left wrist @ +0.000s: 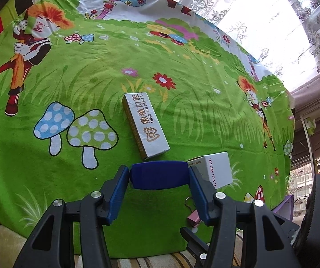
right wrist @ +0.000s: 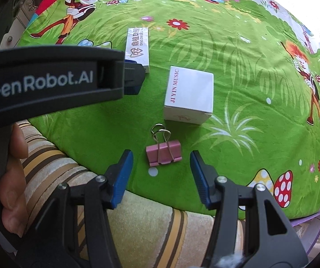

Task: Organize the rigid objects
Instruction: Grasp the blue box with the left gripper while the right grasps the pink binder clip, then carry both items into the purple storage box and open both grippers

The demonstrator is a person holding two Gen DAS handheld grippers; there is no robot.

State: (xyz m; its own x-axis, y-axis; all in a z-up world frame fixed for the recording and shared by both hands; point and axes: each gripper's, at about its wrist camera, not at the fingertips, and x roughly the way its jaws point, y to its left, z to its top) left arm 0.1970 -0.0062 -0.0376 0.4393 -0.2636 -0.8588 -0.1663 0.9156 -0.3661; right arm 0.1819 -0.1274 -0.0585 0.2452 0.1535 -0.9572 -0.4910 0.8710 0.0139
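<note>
My left gripper (left wrist: 158,172) is shut on a flat blue block (left wrist: 160,176), pads pressed to its two ends. A long white dental box (left wrist: 145,124) lies just beyond it, and a white cube box (left wrist: 217,169) marked JI YIN MUSIC sits to the right. In the right wrist view my right gripper (right wrist: 161,156) is open, with a pink binder clip (right wrist: 163,153) lying between its fingertips and untouched by the pads. The cube box (right wrist: 188,93) stands just past the clip. The dental box (right wrist: 137,47) lies farther left, its near end hidden behind the left gripper's body (right wrist: 52,80).
Everything rests on a green cartoon-print cloth (left wrist: 81,78). A striped beige cushion (right wrist: 151,221) runs under its near edge. A person's fingers (right wrist: 12,178) hold the left gripper. Lace curtains (left wrist: 282,22) hang at the far right, and a purple edge (right wrist: 311,221) shows at the lower right.
</note>
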